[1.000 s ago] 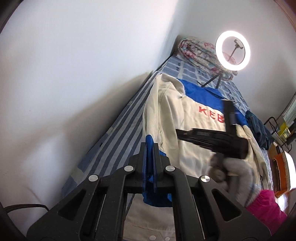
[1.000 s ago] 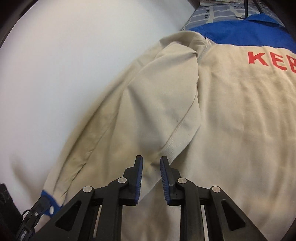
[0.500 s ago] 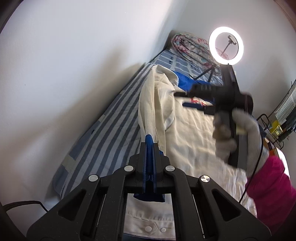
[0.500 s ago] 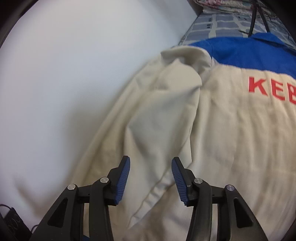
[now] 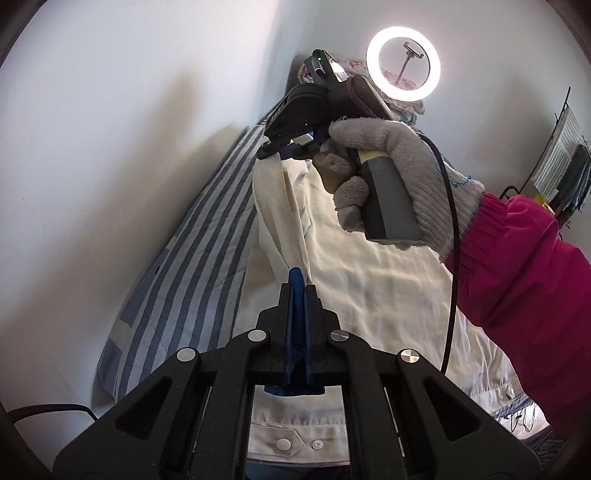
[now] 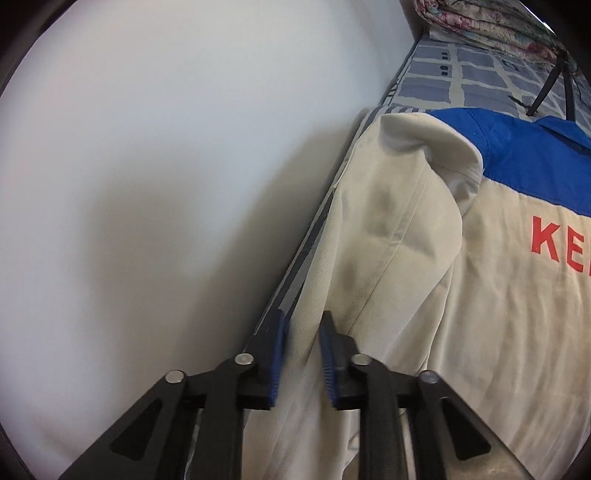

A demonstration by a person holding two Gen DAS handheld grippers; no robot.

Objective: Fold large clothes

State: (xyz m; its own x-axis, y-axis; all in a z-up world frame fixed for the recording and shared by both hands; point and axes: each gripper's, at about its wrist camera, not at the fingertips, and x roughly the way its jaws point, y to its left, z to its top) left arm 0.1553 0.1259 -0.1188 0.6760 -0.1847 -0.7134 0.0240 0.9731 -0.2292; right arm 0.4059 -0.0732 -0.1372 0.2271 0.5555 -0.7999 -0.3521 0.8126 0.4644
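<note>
A cream jacket (image 5: 369,280) with a blue yoke (image 6: 535,147) and red letters lies back-up on the striped bed (image 5: 192,266). My left gripper (image 5: 298,291) is shut on the jacket's blue sleeve cuff (image 5: 295,373) and holds it above the hem. The sleeve (image 6: 376,236) runs taut from there to the shoulder. My right gripper (image 6: 301,332), seen far off in the left wrist view (image 5: 277,146), is open with the upper sleeve fabric between its jaws, near the shoulder beside the wall.
A white wall (image 5: 110,147) runs along the bed's left side. A lit ring light (image 5: 403,63) on a tripod and a folded floral quilt (image 6: 480,26) stand at the bed's far end. A rack (image 5: 561,155) is at right.
The right gripper has moved up along the sleeve toward the shoulder and now straddles the sleeve fabric. The left gripper has kept its hold on the cuff while the sleeve pulled taut.
</note>
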